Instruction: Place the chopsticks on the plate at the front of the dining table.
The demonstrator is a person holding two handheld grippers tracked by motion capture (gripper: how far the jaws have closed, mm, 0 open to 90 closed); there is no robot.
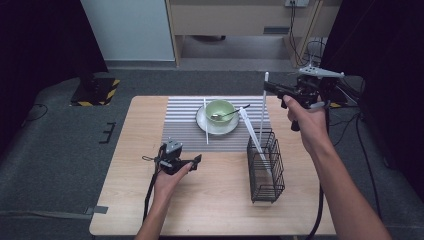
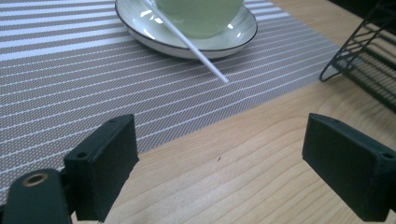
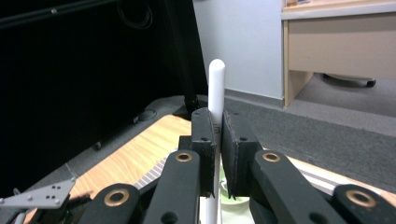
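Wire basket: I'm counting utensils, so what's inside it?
One white chopstick leans inside the wire basket; the right gripper holds another upright above it. The tips are hard to see through the wires.

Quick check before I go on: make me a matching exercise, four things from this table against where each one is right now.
Things:
1. white chopstick
2. second white chopstick
3. spoon
4. left tool

Places or states:
A. resting in the green bowl
B. open, over bare wood near the striped mat
C. upright, clamped in the right tool, lower end in the black wire basket
D. lying across the rim of the plate and onto the mat

Pairs: 1-C, 2-D, 3-A, 4-B
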